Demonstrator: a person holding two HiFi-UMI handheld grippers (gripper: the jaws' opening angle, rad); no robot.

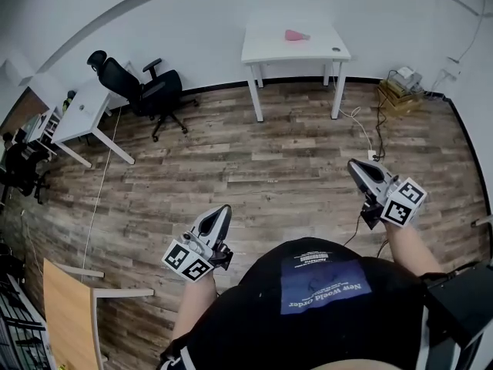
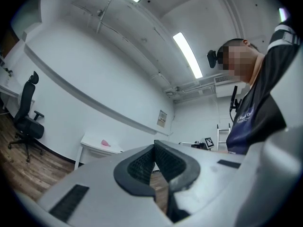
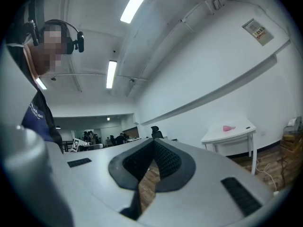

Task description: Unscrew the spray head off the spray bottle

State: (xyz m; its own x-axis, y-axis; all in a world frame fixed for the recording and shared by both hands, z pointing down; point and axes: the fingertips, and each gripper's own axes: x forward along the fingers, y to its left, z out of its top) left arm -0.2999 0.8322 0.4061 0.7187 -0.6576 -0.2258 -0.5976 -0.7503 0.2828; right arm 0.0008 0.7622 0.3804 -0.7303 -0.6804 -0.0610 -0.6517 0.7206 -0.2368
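Note:
A pink thing (image 1: 296,35), small and too far off to make out, lies on the white table (image 1: 269,48) across the room; it also shows as the pink thing (image 2: 105,143) and the pink thing (image 3: 229,127) in both gripper views. My left gripper (image 1: 223,211) is shut with nothing in it, held over the wooden floor in front of the person's body. The right gripper (image 1: 353,165) is likewise shut and empty, out at the right side. In both gripper views the tips, left gripper (image 2: 154,144) and right gripper (image 3: 153,142), meet with nothing between them.
A black office chair (image 1: 139,87) stands beside a white desk (image 1: 85,114) at the left. A wooden panel (image 1: 68,314) is at the lower left. Cables (image 1: 368,133) run across the floor to boxes (image 1: 400,91) at the right wall.

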